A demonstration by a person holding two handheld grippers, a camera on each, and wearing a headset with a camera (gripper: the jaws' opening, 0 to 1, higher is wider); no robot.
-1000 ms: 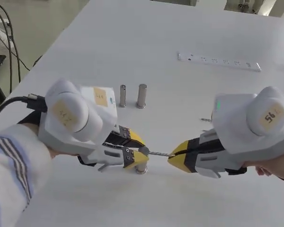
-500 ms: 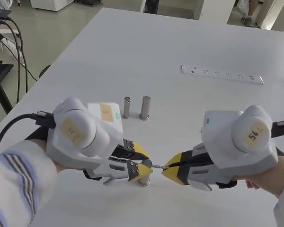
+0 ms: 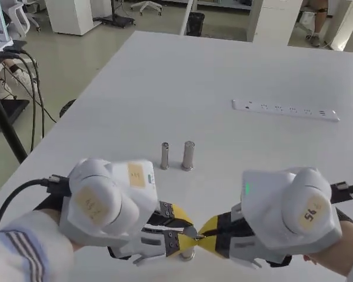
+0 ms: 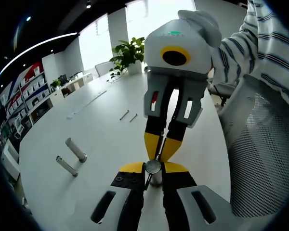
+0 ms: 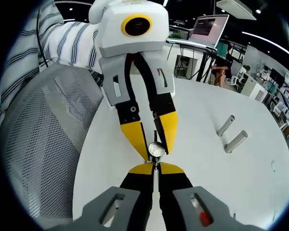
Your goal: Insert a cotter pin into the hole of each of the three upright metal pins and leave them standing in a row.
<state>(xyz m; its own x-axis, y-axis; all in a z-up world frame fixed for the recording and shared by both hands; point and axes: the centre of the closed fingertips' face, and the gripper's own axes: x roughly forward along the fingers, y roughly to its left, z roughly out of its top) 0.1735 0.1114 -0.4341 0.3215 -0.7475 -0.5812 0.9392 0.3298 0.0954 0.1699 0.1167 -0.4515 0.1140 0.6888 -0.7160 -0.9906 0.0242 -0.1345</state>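
White bench (image 3: 223,70), wide and mostly bare. Long white power strip (image 3: 285,110) toward the far right edge, well apart from the work. At the near edge, left gripper (image 3: 186,238) and right gripper (image 3: 202,234) nose to nose. Left jaws clamped on the top of the held metal pin (image 4: 153,167), upright with its foot on the bench. Right jaws pinched together on the cotter pin (image 4: 159,144), aimed across at the cross hole and seemingly well into it, though hard to confirm behind the yellow tips.

Likely trouble from here, as a judgement:
- Yellow tips almost touching, so little room for a further push: a knock of jaw on jaw, then a tipped or twisted metal pin.
- A slanted push: a bent wire or a jam in the hole.
- An early release: a half-seated cotter pin, loose enough to drop out.
- A careless withdrawal of the left jaws: a toppled pin and a broken row.

Thinner metal pin (image 3: 165,155) and thicker metal pin (image 3: 189,155) just beside each other near mid-bench. Both upright, dull grey steel, short cylinders on a slightly wider foot, no cotter pin visible in either. Spare cotter pin (image 4: 124,114), thin and flat on the bench between the work and the power strip, with a 2nd just beside it
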